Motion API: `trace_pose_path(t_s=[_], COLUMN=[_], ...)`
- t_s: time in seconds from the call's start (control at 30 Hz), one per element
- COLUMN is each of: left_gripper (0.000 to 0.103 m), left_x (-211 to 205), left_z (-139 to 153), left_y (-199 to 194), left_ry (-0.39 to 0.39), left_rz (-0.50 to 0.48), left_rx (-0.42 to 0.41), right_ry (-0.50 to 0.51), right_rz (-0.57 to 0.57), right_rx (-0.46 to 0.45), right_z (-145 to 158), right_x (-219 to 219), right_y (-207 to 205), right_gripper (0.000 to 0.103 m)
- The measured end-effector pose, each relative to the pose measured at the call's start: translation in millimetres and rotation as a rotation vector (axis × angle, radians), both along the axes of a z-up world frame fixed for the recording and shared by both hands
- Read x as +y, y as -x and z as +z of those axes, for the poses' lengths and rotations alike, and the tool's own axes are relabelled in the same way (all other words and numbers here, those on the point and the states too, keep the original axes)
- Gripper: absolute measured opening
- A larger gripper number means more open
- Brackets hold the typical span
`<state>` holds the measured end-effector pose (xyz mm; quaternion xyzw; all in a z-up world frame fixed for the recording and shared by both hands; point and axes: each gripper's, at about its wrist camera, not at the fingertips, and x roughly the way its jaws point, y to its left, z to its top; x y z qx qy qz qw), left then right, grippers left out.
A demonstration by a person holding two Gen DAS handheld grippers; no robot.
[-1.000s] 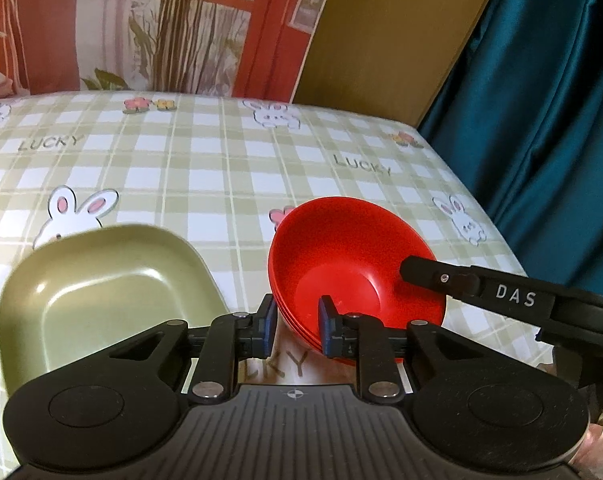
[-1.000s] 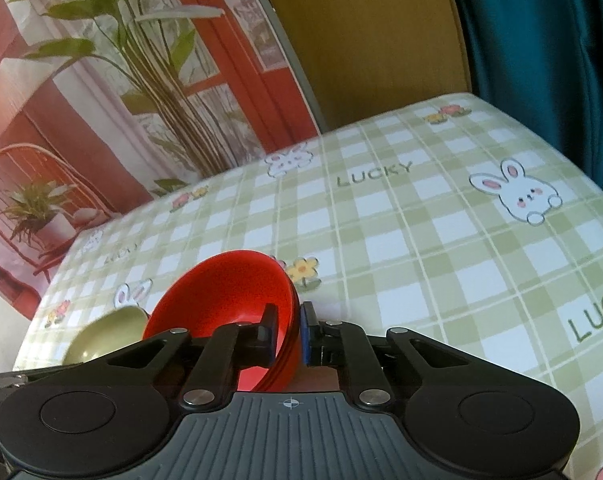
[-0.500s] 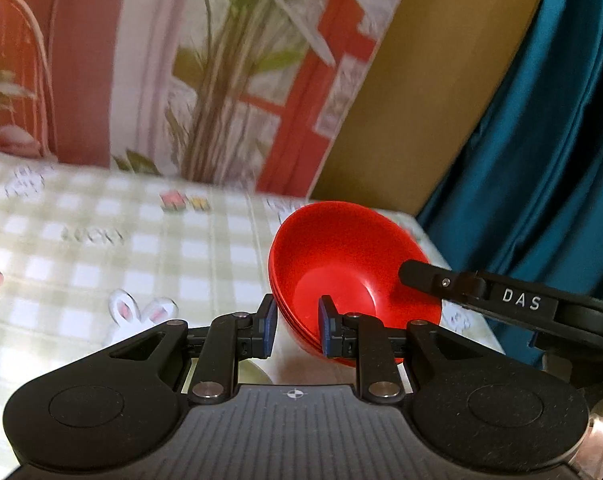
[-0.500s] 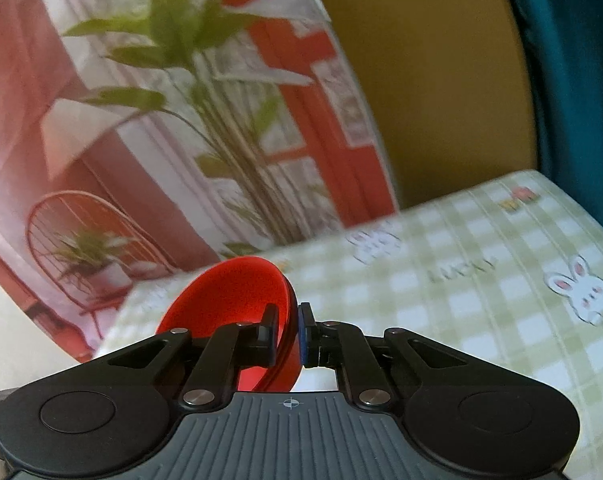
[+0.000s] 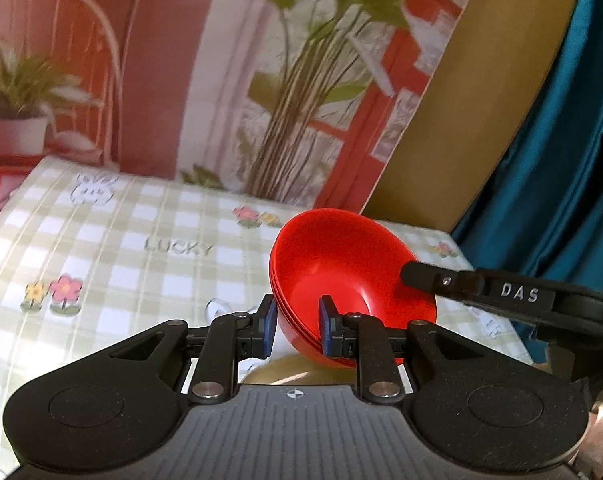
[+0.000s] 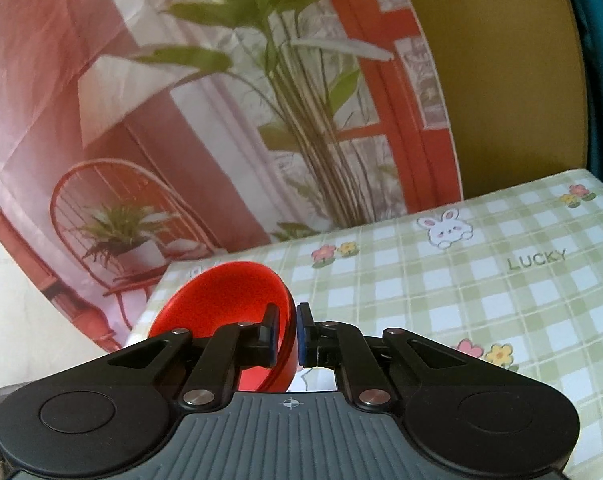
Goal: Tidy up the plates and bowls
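A nested stack of red bowls (image 5: 353, 280) hangs tilted above the checked tablecloth (image 5: 141, 280). My left gripper (image 5: 297, 320) is shut on the stack's near wall, one pad outside and one inside. The right gripper's finger (image 5: 421, 276) comes in from the right and clamps the opposite rim. In the right wrist view the red bowls (image 6: 221, 300) sit left of centre, and my right gripper (image 6: 287, 334) is shut on their rim. A sliver of the olive-green plate (image 5: 289, 374) shows below the bowls, mostly hidden by the left gripper's body.
The tablecloth (image 6: 461, 300) with rabbits, flowers and "LUCKY" print stretches away on both sides. Behind its far edge hangs a printed backdrop (image 5: 261, 80) of plants and a red chair, with a teal curtain (image 5: 561, 160) at the right.
Both grippers have risen with the red bowls held between them and moved across the table. The green plate has slid from the left of the left wrist view to under the gripper.
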<state>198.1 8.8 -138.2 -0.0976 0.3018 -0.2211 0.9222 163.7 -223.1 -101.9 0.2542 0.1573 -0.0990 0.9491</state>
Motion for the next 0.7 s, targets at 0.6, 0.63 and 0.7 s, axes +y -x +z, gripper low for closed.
trace_pose_path(t_s=[0.6,0.63,0.7], left_gripper=[0.023,0.023,0.023], left_x=[4,3,1], left_z=[-45,-46,-49], left_y=[8,8,8], left_ry=[-0.044,-0.047,-0.056], left_rz=[-0.011,-0.014,-0.019], left_rx=[0.095,0.099,0.107], right_ry=[-0.053,-0.057,-0.065], right_rz=[0.004,0.003,0.002], right_rx=[0.131,0.135,0.144], right_z=[-49,-51,-56], right_x=[7,6,5], right_y=[-2,-1,-1], right_gripper=[0.009,0.009,0.009])
